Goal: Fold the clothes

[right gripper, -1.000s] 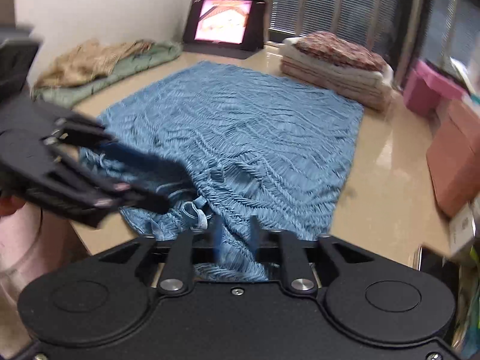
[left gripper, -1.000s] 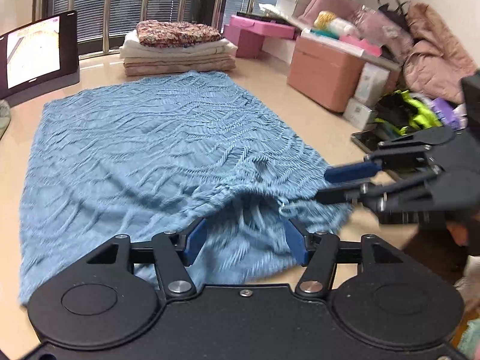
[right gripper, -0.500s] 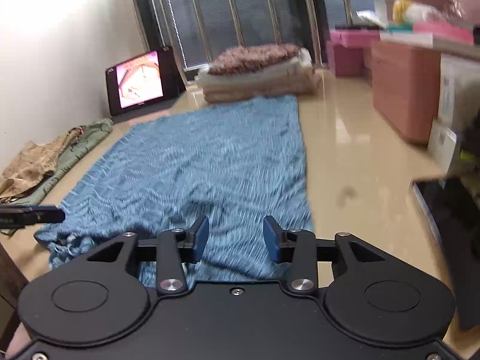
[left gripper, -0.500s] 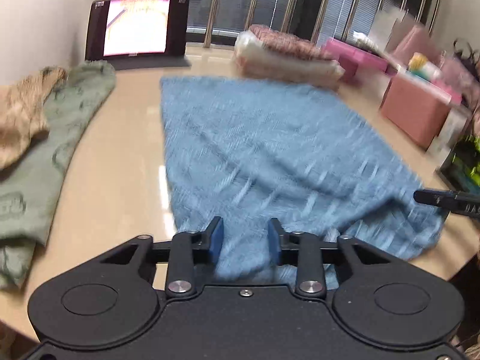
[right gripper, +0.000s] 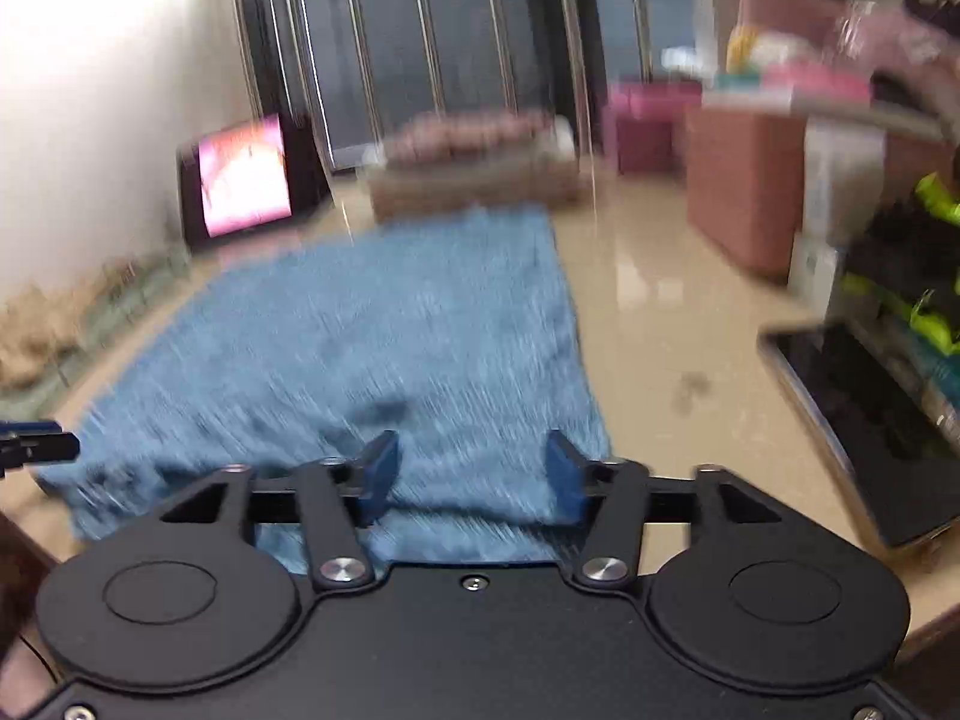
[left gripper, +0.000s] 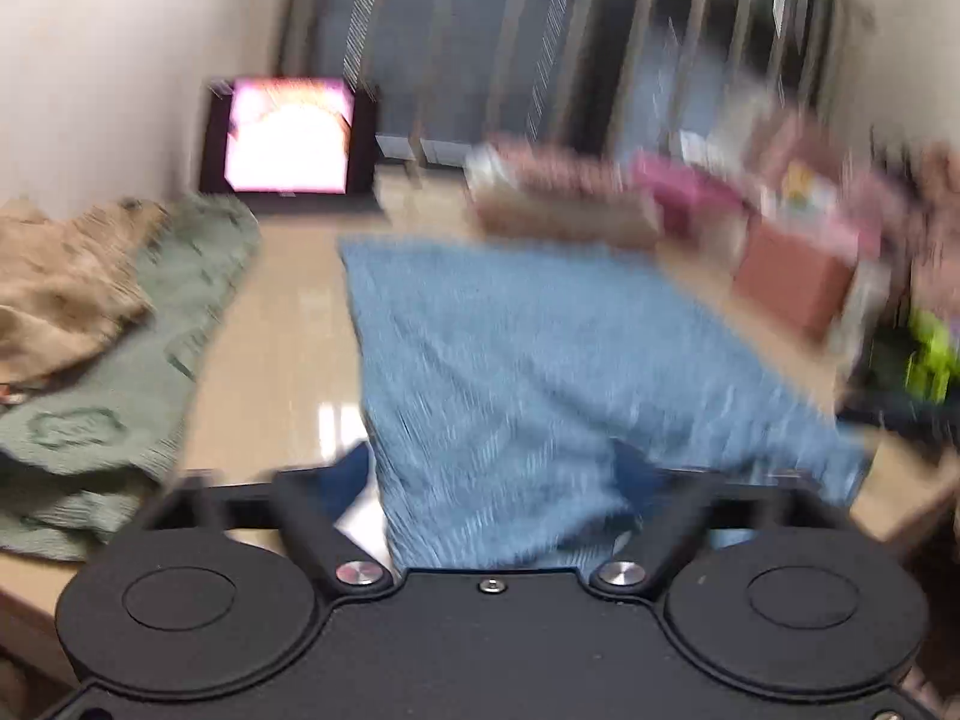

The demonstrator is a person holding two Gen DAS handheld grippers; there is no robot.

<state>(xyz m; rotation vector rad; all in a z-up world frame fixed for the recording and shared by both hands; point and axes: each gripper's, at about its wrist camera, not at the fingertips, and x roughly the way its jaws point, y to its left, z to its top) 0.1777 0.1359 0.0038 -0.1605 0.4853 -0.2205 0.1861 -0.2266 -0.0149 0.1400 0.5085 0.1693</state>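
We see a blue textured cloth [left gripper: 540, 360] spread flat on a beige table [left gripper: 282, 348], filling the middle of both blurred frames, its near edge at the bottom centre. In the left wrist view our left gripper [left gripper: 489, 474] sits at the lower middle, its 2 jaws spread wide and opening; the cloth's near left corner lies between them, but neither pad presses it. In the right wrist view our right gripper [right gripper: 474, 468] sits at the lower centre, jaws apart and opening, the cloth's near right edge between them, unpinched. A lit tablet [left gripper: 288, 135] stands upper left, green and tan garments [left gripper: 120, 372] lie at the left edge, and folded clothes [right gripper: 480, 162] are stacked beyond the cloth.
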